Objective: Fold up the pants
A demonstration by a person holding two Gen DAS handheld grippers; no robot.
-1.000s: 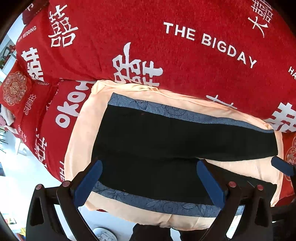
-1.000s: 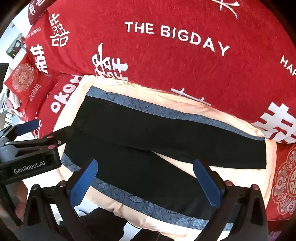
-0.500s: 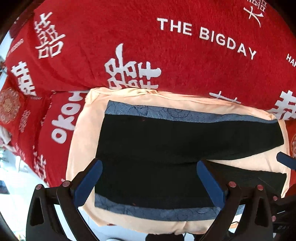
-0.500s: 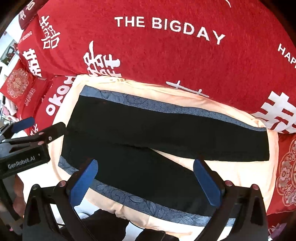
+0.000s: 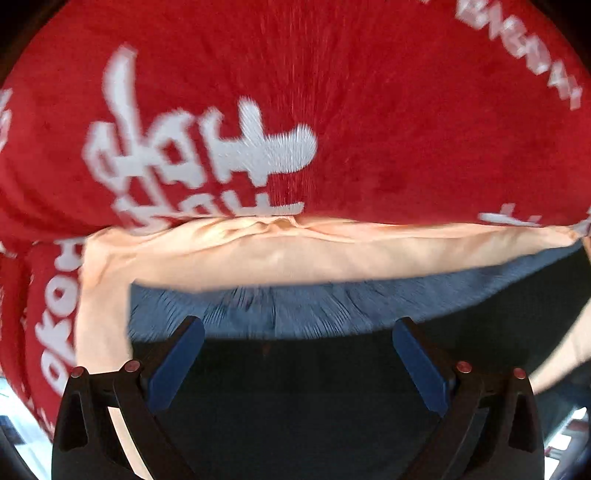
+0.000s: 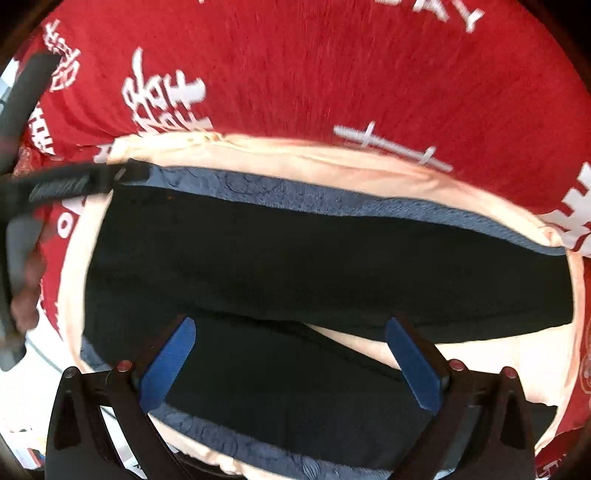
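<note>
Pants (image 6: pixel 314 258) lie spread, blurred and cropped in the left-wrist view.

White lettering is seen on the red blanket (image 6: pixel 332 74), ahead of both grippers. In the right wrist view, large Chinese-style characters (image 6: pixel 166 99) are printed ahead and to the left, and the letters "AY" (image 6: pixel 448 11), cut off at the top edge, can just be read. In the left wrist view, motion blur leaves what is probably "OKO" (image 5: pixel 55 332) at far left; nothing else can be read.
</note>
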